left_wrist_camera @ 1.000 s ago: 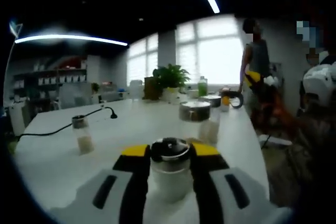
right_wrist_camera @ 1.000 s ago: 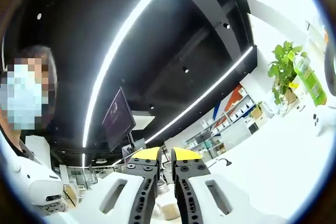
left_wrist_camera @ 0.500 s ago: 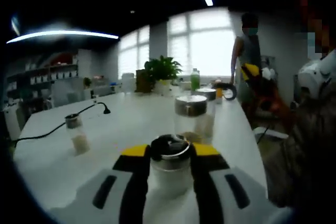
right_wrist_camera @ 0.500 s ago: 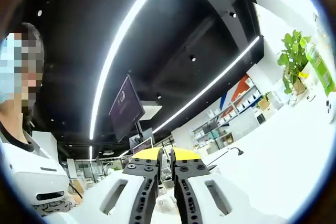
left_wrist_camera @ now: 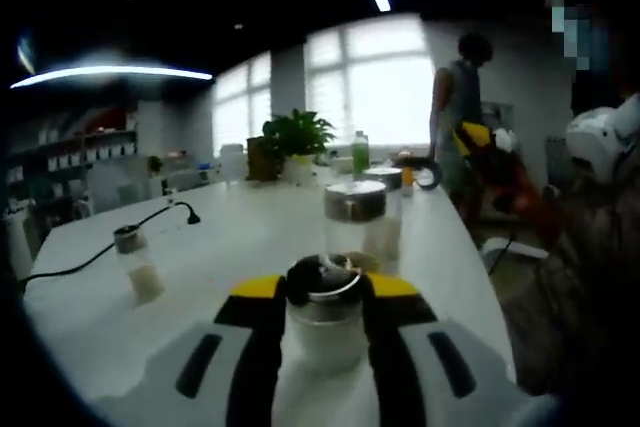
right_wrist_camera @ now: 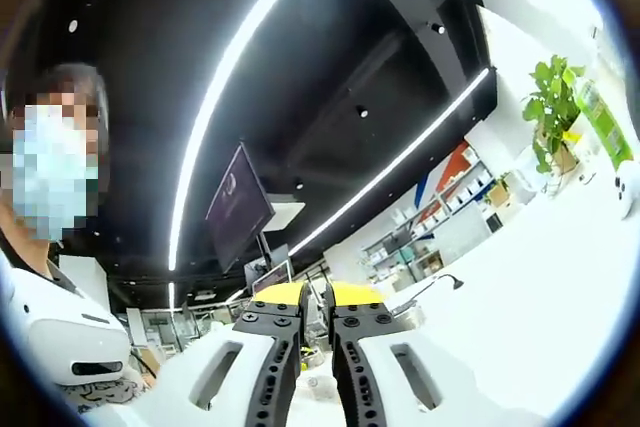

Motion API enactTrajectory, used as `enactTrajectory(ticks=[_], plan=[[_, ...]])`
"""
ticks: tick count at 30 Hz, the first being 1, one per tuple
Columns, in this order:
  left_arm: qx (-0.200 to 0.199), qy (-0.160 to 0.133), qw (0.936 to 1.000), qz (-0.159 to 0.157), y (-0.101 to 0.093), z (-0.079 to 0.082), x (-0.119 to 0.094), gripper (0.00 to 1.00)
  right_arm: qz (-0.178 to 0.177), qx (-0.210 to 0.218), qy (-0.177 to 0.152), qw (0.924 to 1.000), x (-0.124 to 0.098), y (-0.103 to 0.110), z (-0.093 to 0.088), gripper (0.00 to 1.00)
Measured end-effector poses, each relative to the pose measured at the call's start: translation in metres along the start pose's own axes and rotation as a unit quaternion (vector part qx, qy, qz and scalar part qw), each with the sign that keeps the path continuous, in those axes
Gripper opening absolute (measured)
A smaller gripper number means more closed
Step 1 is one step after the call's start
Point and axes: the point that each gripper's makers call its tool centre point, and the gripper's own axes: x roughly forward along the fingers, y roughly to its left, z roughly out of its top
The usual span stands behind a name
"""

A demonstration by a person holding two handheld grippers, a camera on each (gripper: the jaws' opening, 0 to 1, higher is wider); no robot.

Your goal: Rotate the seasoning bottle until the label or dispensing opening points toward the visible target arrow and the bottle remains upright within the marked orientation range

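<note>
A seasoning bottle [left_wrist_camera: 322, 335] with a pale body and a dark, metal-rimmed cap stands upright on the white table [left_wrist_camera: 240, 237]. It sits between the yellow-tipped jaws of my left gripper [left_wrist_camera: 322, 289], which is shut on its neck. In the right gripper view my right gripper [right_wrist_camera: 316, 299] points up toward the ceiling. Its jaws are almost together with nothing between them. I cannot make out any arrow mark on the table.
A second lidded jar [left_wrist_camera: 354, 219] stands just beyond the held bottle, and a small one [left_wrist_camera: 134, 261] at the left beside a black cable [left_wrist_camera: 150, 223]. A plant [left_wrist_camera: 294, 137] and a green bottle [left_wrist_camera: 359, 153] are at the table's far end. One person [left_wrist_camera: 456, 117] stands beyond; another [right_wrist_camera: 50, 247] is close.
The left gripper view has swung slightly, so the jars and plant have drifted left in the picture. The bottle stays in the left jaws. The right gripper view only sways.
</note>
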Motion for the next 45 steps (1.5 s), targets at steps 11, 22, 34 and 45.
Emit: enactTrajectory(ticks=[11, 22, 34, 45], plan=[[-0.017, -0.007, 0.9994, -0.03, 0.0, -0.002, -0.001, 0.32, 0.017, 0.013, 0.004, 0.9998, 0.01, 0.0, -0.001, 0.05], [-0.002, -0.007, 0.9956, -0.094, 0.002, -0.002, 0.002, 0.32, 0.033, -0.044, 0.044, 0.9975, 0.024, 0.011, -0.019, 0.06], [0.015, -0.011, 0.993, -0.116, 0.013, -0.009, 0.001, 0.46, 0.048, -0.044, 0.044, 0.9969, 0.025, 0.015, -0.02, 0.08], [-0.001, -0.135, 0.9873, -0.083, 0.01, 0.057, -0.022, 0.42, 0.078, -0.033, 0.051, 0.9951, 0.031, 0.02, -0.031, 0.09]])
